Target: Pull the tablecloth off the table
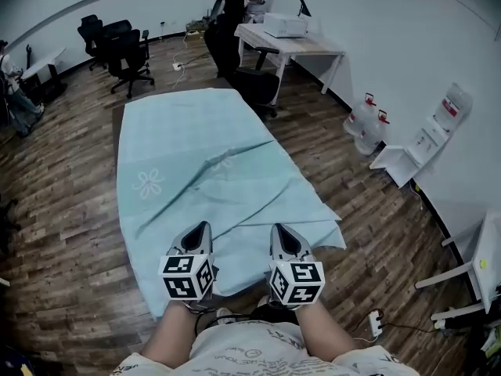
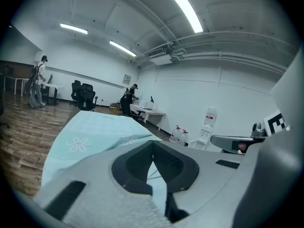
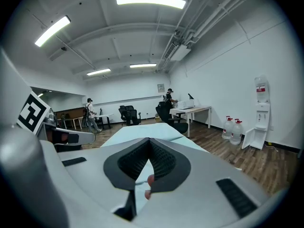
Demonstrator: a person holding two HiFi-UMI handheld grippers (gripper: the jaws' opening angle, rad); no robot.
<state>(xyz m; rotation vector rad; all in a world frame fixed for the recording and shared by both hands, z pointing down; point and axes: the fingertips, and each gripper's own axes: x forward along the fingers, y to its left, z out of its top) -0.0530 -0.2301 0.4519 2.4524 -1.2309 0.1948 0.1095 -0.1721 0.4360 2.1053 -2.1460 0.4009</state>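
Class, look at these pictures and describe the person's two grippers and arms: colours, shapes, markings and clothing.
The left gripper and right gripper have smooth grey bodies tapering to a point, with dark ribbed fingers inside. Each carries a white cube printed with black square markers. The person wears a pale short-sleeved shirt with a faint line print.
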